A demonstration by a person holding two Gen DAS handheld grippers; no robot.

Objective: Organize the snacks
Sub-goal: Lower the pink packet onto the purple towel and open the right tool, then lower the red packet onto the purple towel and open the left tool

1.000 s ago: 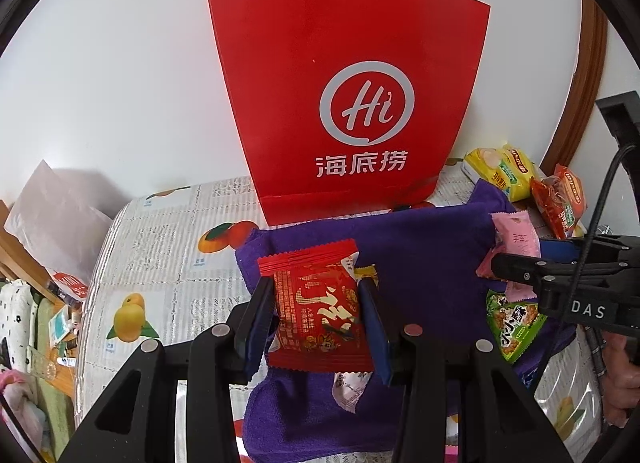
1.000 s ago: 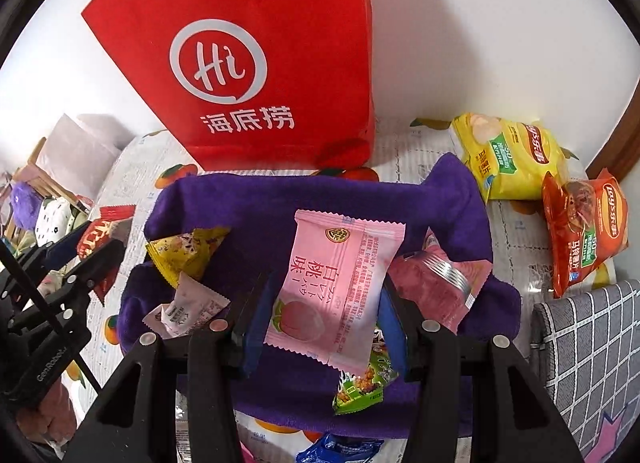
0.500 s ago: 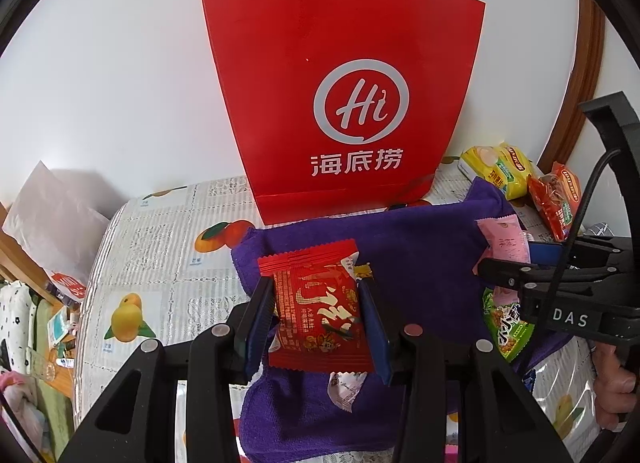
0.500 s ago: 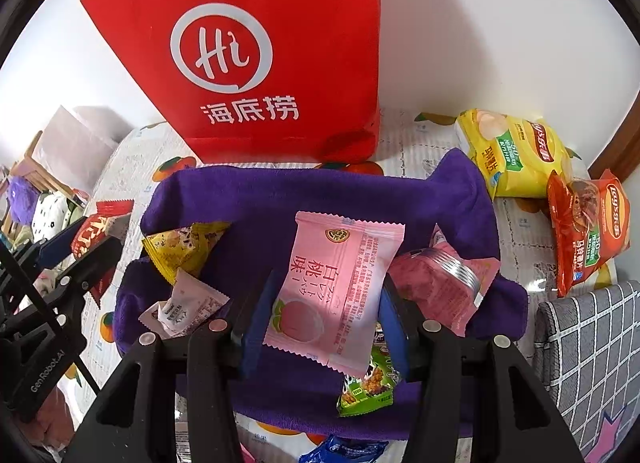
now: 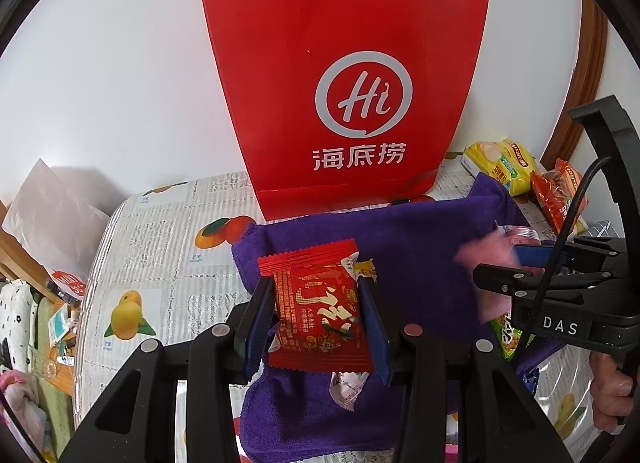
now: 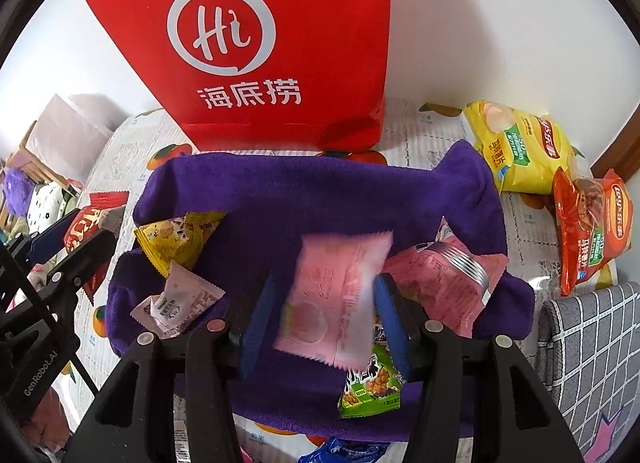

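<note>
My left gripper [image 5: 316, 303] is shut on a red snack packet [image 5: 320, 311] and holds it above the purple towel [image 5: 400, 239]. My right gripper [image 6: 324, 311] has a pink peach snack packet [image 6: 336, 295] between its pads; the packet is blurred and tilted, and the jaws look wider apart. The right gripper also shows at the right of the left wrist view [image 5: 516, 263]. On the towel [image 6: 304, 199] lie a yellow packet [image 6: 176, 235], a white packet [image 6: 180, 299], a second pink packet [image 6: 444, 279] and a green packet [image 6: 372, 387].
A tall red paper bag [image 5: 344, 91] stands against the white wall behind the towel. A yellow chip bag [image 6: 520, 147] and a red chip bag [image 6: 592, 231] lie at the right. A grey checked cushion [image 6: 592, 359] sits at the lower right. The fruit-print tablecloth [image 5: 160, 247] drops off at the left.
Both grippers rose and moved toward the red bag. The pink packet has gone blurred and tilted in the right gripper, whose jaws appear to have widened. The left grip is unchanged.
</note>
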